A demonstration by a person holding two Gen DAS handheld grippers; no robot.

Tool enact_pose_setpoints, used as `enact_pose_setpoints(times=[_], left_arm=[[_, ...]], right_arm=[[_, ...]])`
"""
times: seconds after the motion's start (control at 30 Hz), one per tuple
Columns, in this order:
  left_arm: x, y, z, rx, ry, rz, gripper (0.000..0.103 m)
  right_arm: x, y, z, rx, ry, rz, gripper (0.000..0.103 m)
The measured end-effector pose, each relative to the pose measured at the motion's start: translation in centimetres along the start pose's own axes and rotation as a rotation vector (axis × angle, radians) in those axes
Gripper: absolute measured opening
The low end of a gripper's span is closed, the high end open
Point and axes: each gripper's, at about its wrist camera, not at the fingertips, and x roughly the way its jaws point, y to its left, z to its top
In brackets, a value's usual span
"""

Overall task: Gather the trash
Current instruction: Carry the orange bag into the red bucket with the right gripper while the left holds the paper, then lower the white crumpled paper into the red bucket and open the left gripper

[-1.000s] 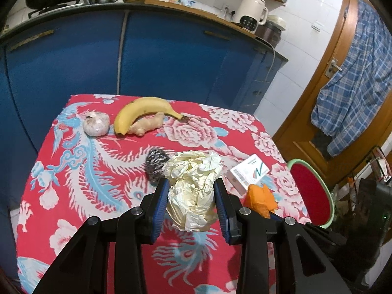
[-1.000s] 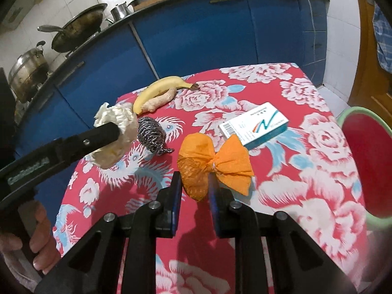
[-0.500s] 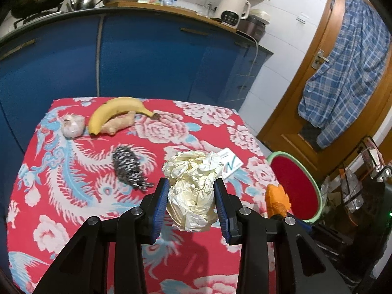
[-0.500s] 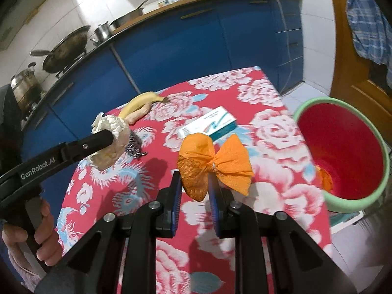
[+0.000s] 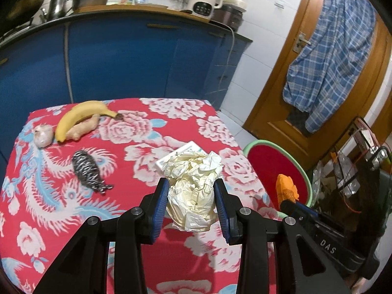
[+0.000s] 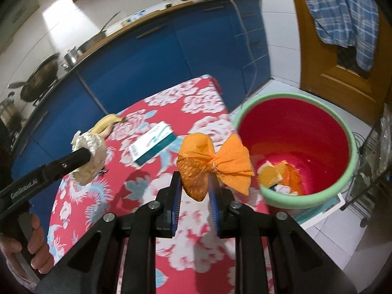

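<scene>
Crumpled cream paper [image 5: 193,191] clamped between left gripper [image 5: 192,202] jaws above the surface [image 5: 137,147], upright; orange wrapper [image 6: 213,163] pinched at one end in right gripper [image 6: 194,189] jaws, long axis sideways toward red bin [image 6: 343,188].

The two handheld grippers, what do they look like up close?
Both are black plastic tools with angular, open-frame fingers joined by round silver bolts. The left gripper and right gripper each carry blue ribbed pads on the inner finger faces. White lettering reading GenRobot.AI runs along the left one's body in the right wrist view; DAS shows on the right one's body in the left wrist view.
</scene>
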Motion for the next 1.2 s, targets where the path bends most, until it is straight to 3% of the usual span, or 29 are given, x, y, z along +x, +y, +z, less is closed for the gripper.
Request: enact_pose_setpoints(times=[0.53,0.77,1.2], left_arm=[[3.9,-5.7,0.7,0.104,0.040,-0.048,0.038],[5.6,-7.6,0.8,0.133,0.067,-0.058,0.038],[8.8,-11.7,0.2,0.215,0.114,-0.099,0.038]], right_arm=[[0.7,-8.0,0.7,0.156,0.005,-0.094,0.029],[1.1,-9.8,0.8,0.187,0.004,-0.100,0.037],[-0.6,-12.1,0.5,0.212,-0.028,-0.119,0.038]])
